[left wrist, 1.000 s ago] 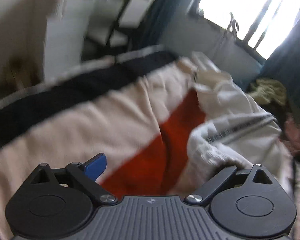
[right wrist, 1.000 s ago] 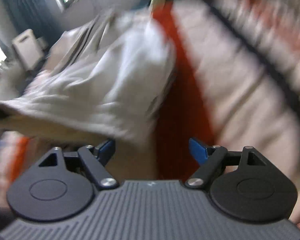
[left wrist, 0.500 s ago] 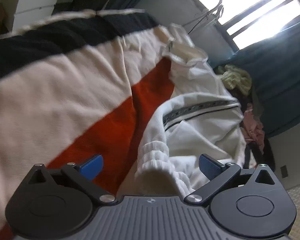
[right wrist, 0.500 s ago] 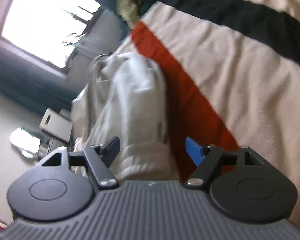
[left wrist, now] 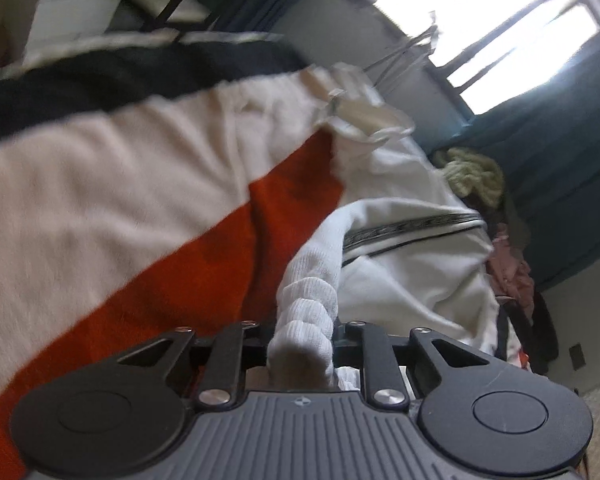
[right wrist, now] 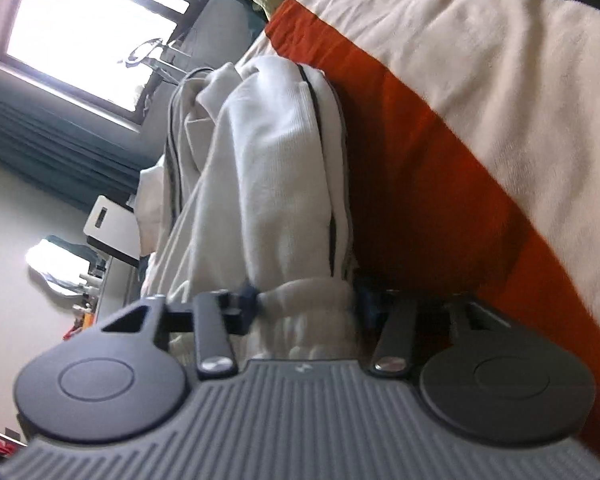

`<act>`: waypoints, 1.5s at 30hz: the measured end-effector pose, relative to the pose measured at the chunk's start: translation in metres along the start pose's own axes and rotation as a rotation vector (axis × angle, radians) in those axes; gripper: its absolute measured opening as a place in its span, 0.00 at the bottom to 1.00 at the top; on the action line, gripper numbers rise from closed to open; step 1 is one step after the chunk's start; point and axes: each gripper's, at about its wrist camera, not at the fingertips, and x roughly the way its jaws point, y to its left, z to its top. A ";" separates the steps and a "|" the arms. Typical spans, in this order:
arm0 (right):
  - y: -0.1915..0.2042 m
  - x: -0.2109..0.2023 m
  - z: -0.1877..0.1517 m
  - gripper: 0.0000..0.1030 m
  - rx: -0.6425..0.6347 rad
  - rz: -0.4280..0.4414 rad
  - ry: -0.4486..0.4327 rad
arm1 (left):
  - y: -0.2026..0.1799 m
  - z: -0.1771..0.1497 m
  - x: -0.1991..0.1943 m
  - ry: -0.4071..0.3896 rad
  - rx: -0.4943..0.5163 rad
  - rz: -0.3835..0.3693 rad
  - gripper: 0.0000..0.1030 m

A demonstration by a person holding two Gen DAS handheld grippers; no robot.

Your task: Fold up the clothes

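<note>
A white knit garment (left wrist: pixel 412 276) with dark trim stripes lies bunched on a bed blanket (left wrist: pixel 112 184) striped cream, orange and black. My left gripper (left wrist: pixel 302 340) is shut on the garment's ribbed white cuff (left wrist: pixel 306 308). In the right wrist view the same garment (right wrist: pixel 272 176) hangs in folds, and my right gripper (right wrist: pixel 306 300) is shut on its ribbed hem (right wrist: pixel 308 312) close to the orange stripe (right wrist: pixel 420 184). The fingertips are mostly hidden by the cloth.
A pile of other clothes (left wrist: pixel 476 176) lies at the far side of the bed by dark blue curtains (left wrist: pixel 560 168). A bright window (left wrist: pixel 500 28) is behind. A white chair (right wrist: pixel 112 224) and cluttered shelf stand at the left in the right wrist view.
Both grippers were open around the garment's ribbed edges half a second ago. Both have now closed on the cloth. The views have steadied from strong blur.
</note>
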 end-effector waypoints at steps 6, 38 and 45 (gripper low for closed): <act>0.048 -0.027 -0.039 0.24 -0.063 0.103 -0.028 | -0.006 0.056 -0.032 -0.131 0.011 0.017 0.18; 0.253 0.102 -0.200 0.82 -0.357 0.241 0.530 | 0.081 0.206 -0.077 -0.226 0.115 0.403 0.81; 0.250 0.012 -0.152 0.81 -0.561 0.226 0.314 | -0.031 0.143 -0.098 -0.263 0.258 0.259 0.87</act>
